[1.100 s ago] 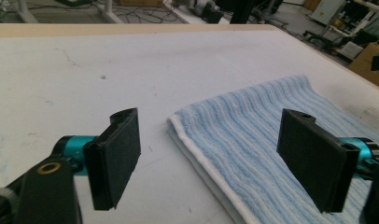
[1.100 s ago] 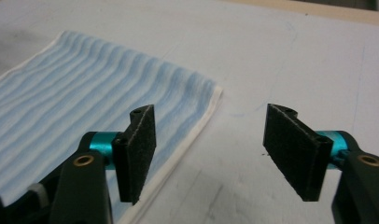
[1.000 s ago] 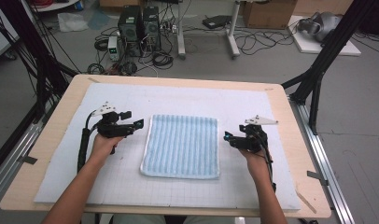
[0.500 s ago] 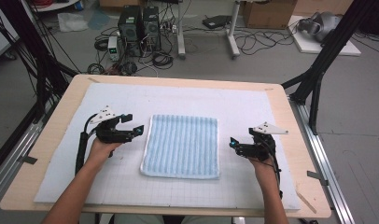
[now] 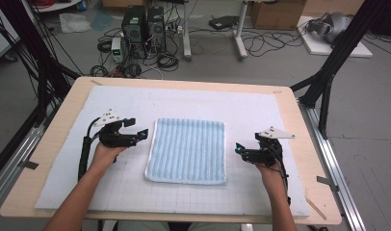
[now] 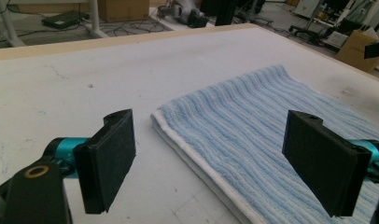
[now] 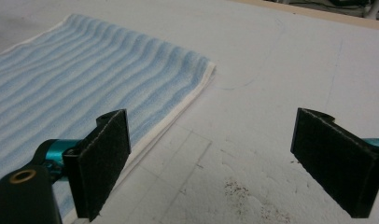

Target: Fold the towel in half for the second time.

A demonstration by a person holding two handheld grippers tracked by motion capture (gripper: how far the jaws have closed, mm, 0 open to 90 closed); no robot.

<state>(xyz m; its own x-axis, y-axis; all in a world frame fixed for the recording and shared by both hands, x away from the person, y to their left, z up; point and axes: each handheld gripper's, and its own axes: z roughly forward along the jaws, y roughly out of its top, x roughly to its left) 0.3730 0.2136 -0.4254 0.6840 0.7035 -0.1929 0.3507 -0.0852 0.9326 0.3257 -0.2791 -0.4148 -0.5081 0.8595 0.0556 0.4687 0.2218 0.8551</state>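
High view first: we see the wooden bench [image 5: 54, 144] under a white mat [image 5: 261, 110] that covers most of its top. At the middle of that mat lies a folded blue-striped towel [image 5: 188, 150], flat and square to the bench edges, its white border showing along the sides.

Our left gripper [image 5: 139, 134] sits just beside the towel's left edge, near its far corner, with the jaws spread wide and nothing between them; in the left gripper view the towel [image 6: 253, 140] lies ahead, its edge running between the two pads without touching either. Our right gripper [image 5: 240, 149] rests just off the towel's right edge, its jaws having just been opening and now standing wide apart, empty; in the right gripper view the towel's corner [image 7: 197, 70] lies ahead of the left pad, clear of it.
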